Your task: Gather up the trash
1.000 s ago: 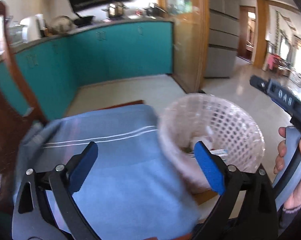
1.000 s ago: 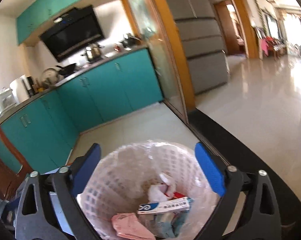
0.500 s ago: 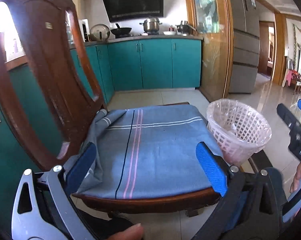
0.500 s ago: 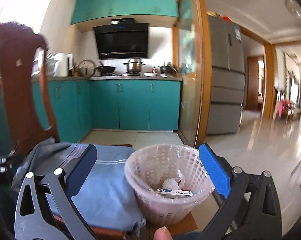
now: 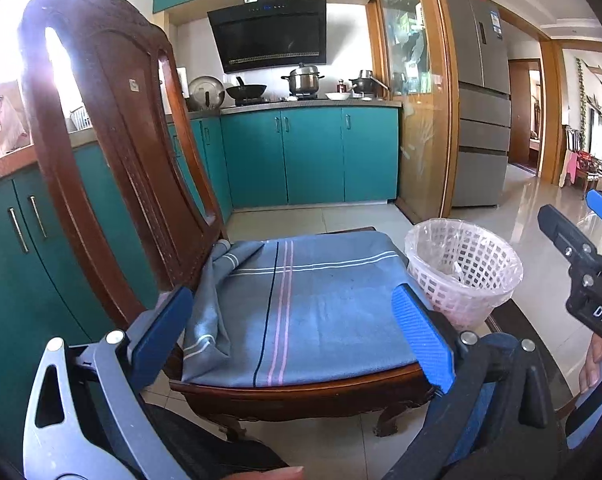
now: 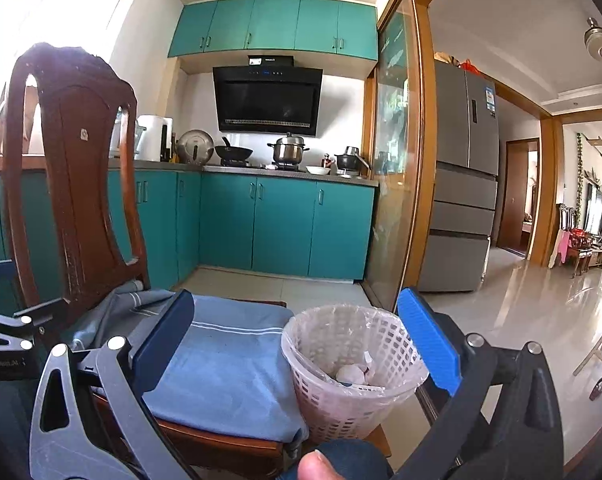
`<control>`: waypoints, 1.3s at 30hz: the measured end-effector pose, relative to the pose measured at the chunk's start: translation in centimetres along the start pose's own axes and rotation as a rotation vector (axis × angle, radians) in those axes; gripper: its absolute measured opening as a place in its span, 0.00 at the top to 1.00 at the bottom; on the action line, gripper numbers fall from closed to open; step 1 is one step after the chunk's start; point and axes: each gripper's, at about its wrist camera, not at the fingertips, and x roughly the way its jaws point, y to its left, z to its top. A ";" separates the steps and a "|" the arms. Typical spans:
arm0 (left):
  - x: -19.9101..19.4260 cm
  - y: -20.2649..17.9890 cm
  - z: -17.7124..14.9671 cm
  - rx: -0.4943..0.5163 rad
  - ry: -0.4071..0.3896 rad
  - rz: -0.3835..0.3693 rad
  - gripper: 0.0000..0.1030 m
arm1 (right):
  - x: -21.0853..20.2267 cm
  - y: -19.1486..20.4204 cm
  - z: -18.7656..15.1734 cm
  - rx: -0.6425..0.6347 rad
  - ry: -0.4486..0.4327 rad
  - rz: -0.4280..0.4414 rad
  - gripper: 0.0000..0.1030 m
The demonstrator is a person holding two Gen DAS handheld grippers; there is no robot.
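The left gripper (image 5: 297, 336) hangs above the front edge of a wooden chair (image 5: 113, 152), its blue pads spread wide with nothing between them. The right gripper (image 6: 301, 348) is likewise spread wide and empty, held in front of the chair seat and the basket. A blue striped cloth (image 5: 301, 304) covers the seat, bunched into folds at the back corner near the chair's carved backrest. The white lattice trash basket (image 6: 349, 368), lined with a clear plastic bag, stands just beside the seat's right edge on the side toward the hallway; what it rests on is hidden. Inside it lie crumpled white paper (image 6: 351, 374) and a flat strip of packaging, only partly visible over the rim. From the left wrist view, the right gripper's black body shows at the far right edge with fingers of a hand (image 5: 595, 364) wrapped on its handle. Teal cabinets (image 6: 281, 228), a black range hood (image 6: 267, 100) and a grey refrigerator (image 6: 463, 184) fill the background.
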 end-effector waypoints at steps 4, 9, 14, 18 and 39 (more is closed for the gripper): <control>-0.1 0.3 0.0 -0.014 0.002 0.004 0.03 | -0.7 0.5 0.4 -0.018 -0.017 0.002 0.03; 0.0 0.5 0.0 -0.017 0.007 0.007 0.03 | -0.8 1.1 0.4 -0.042 -0.020 0.004 0.03; 0.2 0.6 0.0 -0.019 0.011 0.006 0.03 | -0.8 1.1 0.3 -0.041 -0.013 0.014 0.03; 0.4 0.6 0.0 -0.017 0.016 0.007 0.03 | -0.8 1.0 0.4 -0.039 -0.008 0.021 0.03; 0.8 0.5 0.0 -0.012 0.028 0.015 0.03 | -0.1 0.9 0.5 -0.039 0.009 0.047 0.03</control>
